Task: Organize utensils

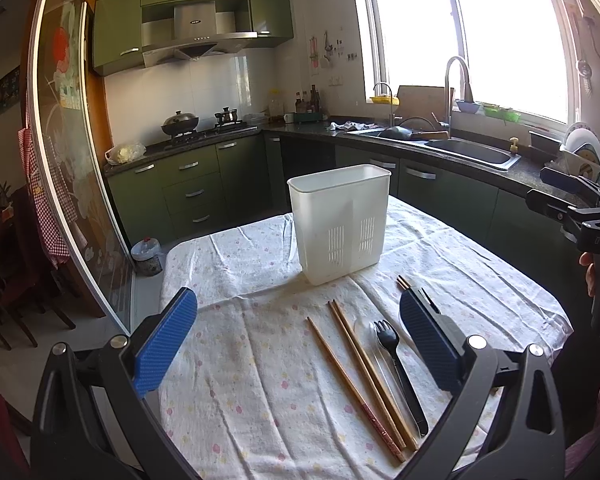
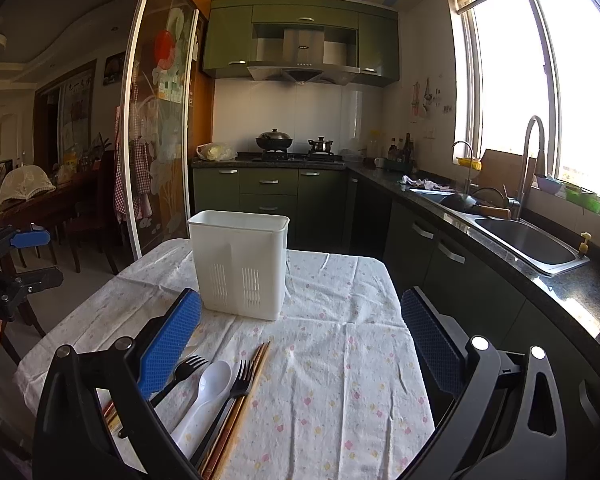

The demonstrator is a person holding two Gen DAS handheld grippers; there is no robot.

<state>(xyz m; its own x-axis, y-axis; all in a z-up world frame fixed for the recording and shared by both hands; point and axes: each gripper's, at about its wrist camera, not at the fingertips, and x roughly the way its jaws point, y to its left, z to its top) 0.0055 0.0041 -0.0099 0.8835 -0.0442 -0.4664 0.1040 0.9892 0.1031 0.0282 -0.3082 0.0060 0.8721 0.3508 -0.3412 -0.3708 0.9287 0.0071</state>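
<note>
- Green-cabinet kitchen behind, with a stove in the upper middle and a sink at the right; my work surface is a table under a floral tablecloth [image 1: 260, 380].
- At the centre of both views stands the white utensil holder [image 1: 340, 224], upright, with slotted vents low on its front and what looks like a divider inside.
- Utensils lie loose on the cloth in front of it: wooden chopsticks [image 1: 364, 376] angled toward lower right, a black fork [image 1: 400, 376] just beside them, and a clear spoon [image 1: 360, 328] that is hard to make out in the left view.
- From the right wrist view, lower left of the frame, I see a white spoon [image 2: 204, 400] between two black forks [image 2: 236, 388], with chopsticks alongside.
- My left gripper [image 1: 298, 344] is spread wide and holds nothing; it hovers above the cloth, pointed at the holder.
- My right gripper [image 2: 300, 344] is likewise wide apart and empty, raised above the table, with the utensils under its left finger.
- Risks as I judge them: the chopsticks lie touching, so a pinch may lift one and roll the other off the table; the thin clear spoon may slip from the pads; the light holder could tip if a utensil strikes its rim.
</note>
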